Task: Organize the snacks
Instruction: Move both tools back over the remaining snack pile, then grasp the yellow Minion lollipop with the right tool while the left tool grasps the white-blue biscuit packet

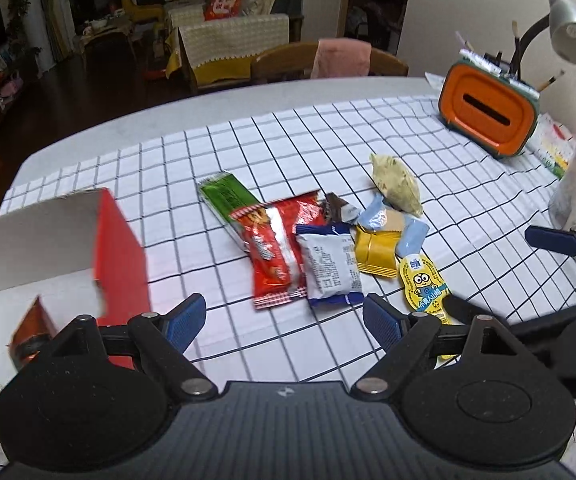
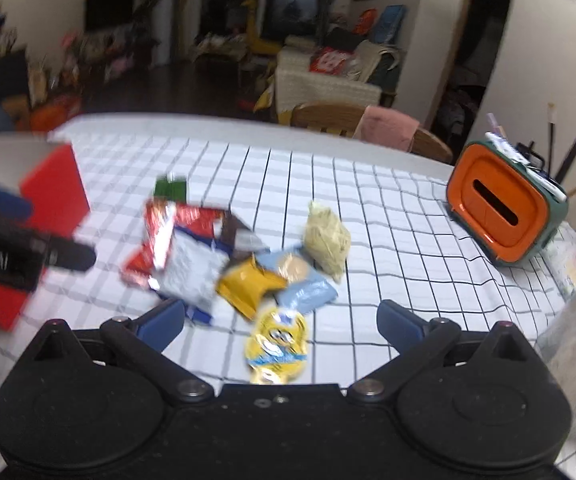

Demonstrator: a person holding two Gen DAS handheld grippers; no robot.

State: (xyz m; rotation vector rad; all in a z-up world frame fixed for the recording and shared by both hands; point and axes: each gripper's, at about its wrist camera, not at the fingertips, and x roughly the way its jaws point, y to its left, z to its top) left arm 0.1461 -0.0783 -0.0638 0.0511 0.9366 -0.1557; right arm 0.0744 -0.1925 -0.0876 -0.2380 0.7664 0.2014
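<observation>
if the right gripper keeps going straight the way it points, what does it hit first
Most likely the yellow minion packet, which lies between the open fingers of the right gripper. The blue packet lies just beyond it. Depth is unclear and the view is blurred.

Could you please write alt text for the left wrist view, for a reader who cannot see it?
Open left tongs hover empty above a pile of snack packets on a checked tablecloth. An open red box stands left; an orange tissue holder sits far right.
</observation>
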